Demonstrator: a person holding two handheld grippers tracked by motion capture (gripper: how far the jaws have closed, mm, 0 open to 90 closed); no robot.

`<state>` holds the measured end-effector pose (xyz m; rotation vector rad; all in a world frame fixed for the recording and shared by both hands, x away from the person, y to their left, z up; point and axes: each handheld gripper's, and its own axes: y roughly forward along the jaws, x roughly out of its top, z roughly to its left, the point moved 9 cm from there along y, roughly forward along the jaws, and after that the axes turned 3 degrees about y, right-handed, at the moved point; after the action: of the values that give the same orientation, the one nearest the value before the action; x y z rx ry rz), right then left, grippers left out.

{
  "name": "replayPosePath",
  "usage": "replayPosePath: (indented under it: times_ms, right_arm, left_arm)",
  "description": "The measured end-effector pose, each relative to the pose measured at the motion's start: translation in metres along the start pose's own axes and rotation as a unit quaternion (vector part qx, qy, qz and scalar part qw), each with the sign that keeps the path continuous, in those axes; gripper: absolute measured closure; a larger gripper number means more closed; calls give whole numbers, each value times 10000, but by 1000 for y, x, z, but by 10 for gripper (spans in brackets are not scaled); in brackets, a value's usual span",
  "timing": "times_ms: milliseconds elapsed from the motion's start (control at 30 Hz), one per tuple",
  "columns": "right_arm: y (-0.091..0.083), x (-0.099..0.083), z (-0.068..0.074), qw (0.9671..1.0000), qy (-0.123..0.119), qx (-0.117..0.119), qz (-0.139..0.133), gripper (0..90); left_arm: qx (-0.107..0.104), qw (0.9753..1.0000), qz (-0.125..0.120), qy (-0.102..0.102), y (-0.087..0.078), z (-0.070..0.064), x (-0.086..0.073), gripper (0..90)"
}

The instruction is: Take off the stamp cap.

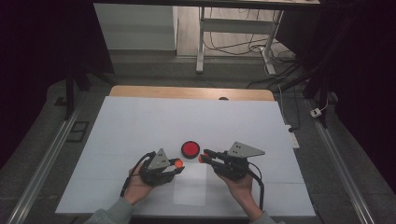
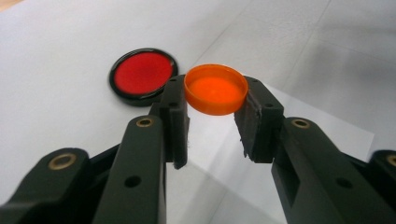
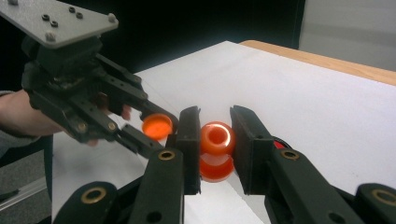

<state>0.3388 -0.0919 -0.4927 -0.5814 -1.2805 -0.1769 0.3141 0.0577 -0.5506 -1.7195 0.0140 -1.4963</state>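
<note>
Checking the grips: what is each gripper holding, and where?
Left gripper pinches the orange cap by its rim; right gripper clamps the orange spool at its waist.

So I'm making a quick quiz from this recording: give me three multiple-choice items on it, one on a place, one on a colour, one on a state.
1. Where does the red disc lie?
A. On the white table, between the two grippers
B. On the floor
C. In the left gripper

2. What colour is the cap that the left gripper holds?
A. Blue
B. Orange
C. Green

3. How is the right gripper?
A. Wide open, holding nothing
B. Lying on the table
C. Shut on an orange spool

Answers: 1 A, the high view shows it there; 2 B, the left gripper view shows it plainly; 3 C, its jaws press on the spool's two sides.
</note>
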Motion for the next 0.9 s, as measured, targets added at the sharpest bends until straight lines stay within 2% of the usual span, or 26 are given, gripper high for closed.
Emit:
replayPosePath:
  times_ms: [300,467,633,900]
  right_arm:
    - [0,-1,-2,9999,-89,-69,43,727]
    - [-1,-2,-3,9999,-107,-72,51,726]
    - [-1,-3,-6,9998,-128,-116,75,726]
    - [-3,-4,-11,9997,-119,-200,86,725]
  left_arm:
    - [162,9995,-104,-265,-20,18,-11,650]
    - [187,9989,-127,-417,-24,23,-16,650]
    - [218,9985,-150,-482,-31,27,-20,650]
    - [371,9970,-205,-647,-49,34,-35,649]
